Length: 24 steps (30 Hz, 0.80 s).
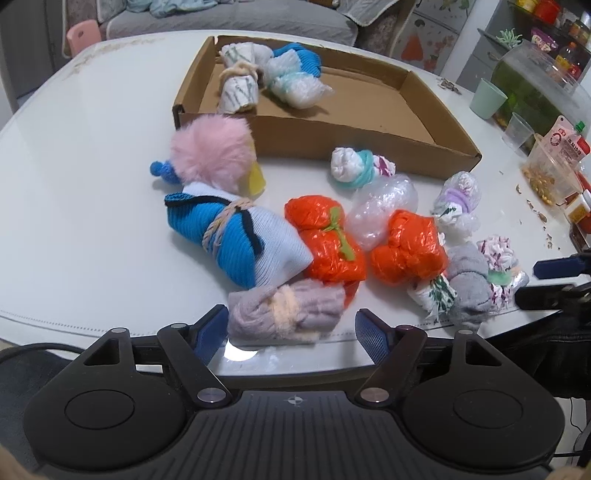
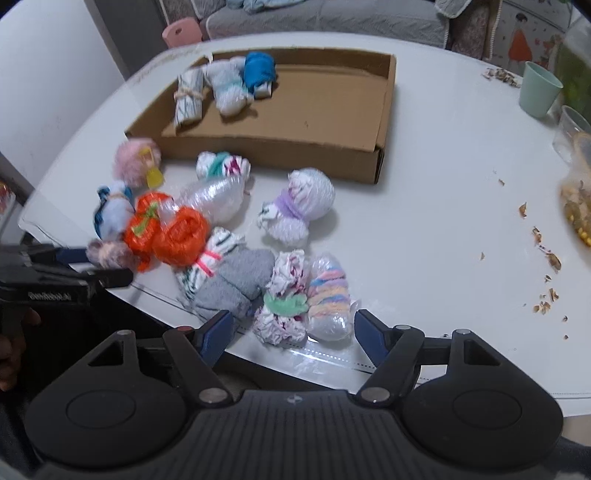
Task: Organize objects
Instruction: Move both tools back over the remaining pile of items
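Observation:
Several tied bundles of cloth and plastic lie on the white table [image 1: 92, 184] in front of a shallow cardboard box [image 1: 417, 147] that holds three bundles [image 1: 288, 74]. My left gripper [image 1: 291, 332] is open, its fingers on either side of a lilac fuzzy bundle [image 1: 284, 314] at the table's near edge. Behind it lie a blue knit bundle [image 1: 236, 236] and two orange plastic bundles [image 1: 328, 243]. My right gripper [image 2: 293, 334] is open around a white-and-purple bundle with a green tie [image 2: 284, 299] and a pastel striped bundle [image 2: 328, 299]. A grey bundle [image 2: 236, 280] lies to their left.
A green cup [image 2: 539, 88], clear cups [image 1: 517, 129] and a tub of snacks [image 1: 550, 173] stand at the table's right, with crumbs [image 2: 546, 258] scattered nearby. A sofa [image 1: 229, 18] and a pink stool [image 1: 83, 33] stand beyond the table.

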Motion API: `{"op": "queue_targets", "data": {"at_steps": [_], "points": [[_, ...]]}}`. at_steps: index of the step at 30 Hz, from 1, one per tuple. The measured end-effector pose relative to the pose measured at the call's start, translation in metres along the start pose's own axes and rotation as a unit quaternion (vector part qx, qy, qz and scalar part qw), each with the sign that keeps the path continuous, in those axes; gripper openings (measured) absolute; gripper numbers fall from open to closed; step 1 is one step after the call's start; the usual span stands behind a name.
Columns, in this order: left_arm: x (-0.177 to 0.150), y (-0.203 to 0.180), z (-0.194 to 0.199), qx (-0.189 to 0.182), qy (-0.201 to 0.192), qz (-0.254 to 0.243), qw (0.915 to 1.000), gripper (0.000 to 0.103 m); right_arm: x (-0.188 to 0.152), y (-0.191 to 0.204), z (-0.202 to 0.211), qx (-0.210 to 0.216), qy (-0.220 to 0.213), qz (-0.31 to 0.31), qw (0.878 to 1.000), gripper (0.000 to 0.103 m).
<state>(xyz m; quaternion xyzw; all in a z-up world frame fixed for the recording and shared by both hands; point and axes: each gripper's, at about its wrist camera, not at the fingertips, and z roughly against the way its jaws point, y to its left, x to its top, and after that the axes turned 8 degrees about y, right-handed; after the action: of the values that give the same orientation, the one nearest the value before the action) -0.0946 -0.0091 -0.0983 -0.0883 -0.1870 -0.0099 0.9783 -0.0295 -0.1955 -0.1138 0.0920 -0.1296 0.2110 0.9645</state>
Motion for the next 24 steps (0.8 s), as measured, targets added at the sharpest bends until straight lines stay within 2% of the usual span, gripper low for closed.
{"op": "queue_targets", "data": {"at_steps": [7,14,24], "points": [[0.002,-0.011,-0.004,-0.008,-0.015,-0.013,0.9998,0.074,0.004,-0.011,-0.017,-0.018,0.023,-0.02,0.999,0.06],[0.005,-0.028,-0.012,-0.006,-0.033,-0.038,0.9987,0.07,0.008,-0.032,-0.012,-0.035,0.006,-0.067,0.997,0.06],[0.001,-0.029,-0.011,-0.002,-0.039,-0.047,0.9982,0.07,0.007,-0.048,0.008,-0.01,-0.02,-0.105,0.994,0.062]]}}
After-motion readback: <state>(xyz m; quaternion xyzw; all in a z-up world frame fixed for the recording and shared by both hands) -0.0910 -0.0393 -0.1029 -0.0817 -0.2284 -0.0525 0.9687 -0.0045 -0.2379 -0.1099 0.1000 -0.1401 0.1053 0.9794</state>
